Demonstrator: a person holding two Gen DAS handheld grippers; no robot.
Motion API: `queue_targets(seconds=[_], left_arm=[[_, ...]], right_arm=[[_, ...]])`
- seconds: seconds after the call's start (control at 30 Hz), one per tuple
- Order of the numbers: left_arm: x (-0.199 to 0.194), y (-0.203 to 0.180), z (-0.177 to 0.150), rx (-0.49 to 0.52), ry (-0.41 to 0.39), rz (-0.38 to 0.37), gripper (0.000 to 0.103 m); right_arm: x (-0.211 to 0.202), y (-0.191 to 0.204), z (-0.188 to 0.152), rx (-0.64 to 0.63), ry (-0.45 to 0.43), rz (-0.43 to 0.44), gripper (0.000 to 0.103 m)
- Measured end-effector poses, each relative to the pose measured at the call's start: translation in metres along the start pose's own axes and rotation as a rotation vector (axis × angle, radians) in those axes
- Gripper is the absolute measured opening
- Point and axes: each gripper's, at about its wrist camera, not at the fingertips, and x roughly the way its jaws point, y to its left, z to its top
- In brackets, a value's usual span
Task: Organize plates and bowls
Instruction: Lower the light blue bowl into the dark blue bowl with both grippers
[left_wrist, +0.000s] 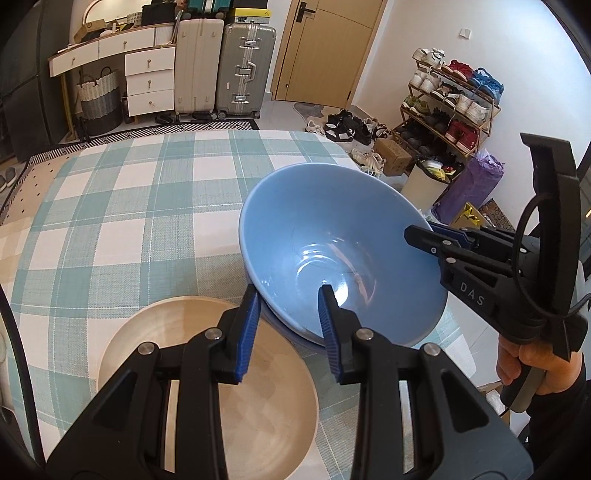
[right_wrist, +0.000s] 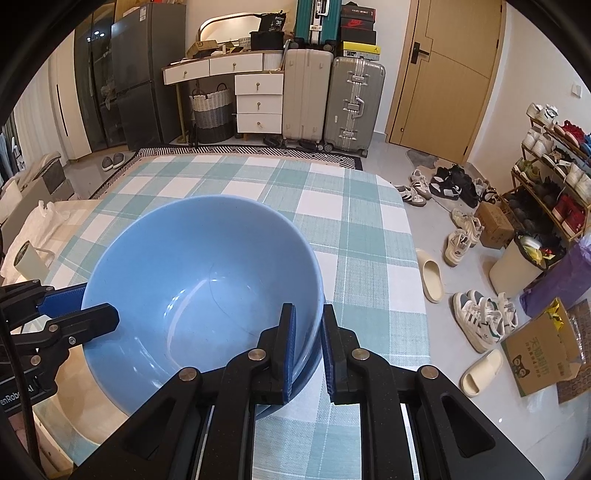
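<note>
A light blue bowl hangs tilted just over the checked table, held from both sides. My left gripper is shut on its near-left rim, one pad inside and one outside; the right wrist view shows it at the left. On the opposite rim my right gripper is shut, and it also shows at the right of the left wrist view. A second blue bowl's rim shows right beneath the held one. A beige plate lies on the table beside them.
The table's far and right edges drop to a floor with scattered shoes and a cardboard box. A white cloth and a pale cup sit left of the table. A person's hand grips the right tool.
</note>
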Motion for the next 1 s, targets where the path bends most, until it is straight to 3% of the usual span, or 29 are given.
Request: queue_targets(seconds=[1.0], left_arm=[[0.035,-0.005,-0.012,0.064,0.009,0.063,0.029]], right_arm=[[0.021,0.002,-0.018,-0.047,0.013,-0.064,0.014]])
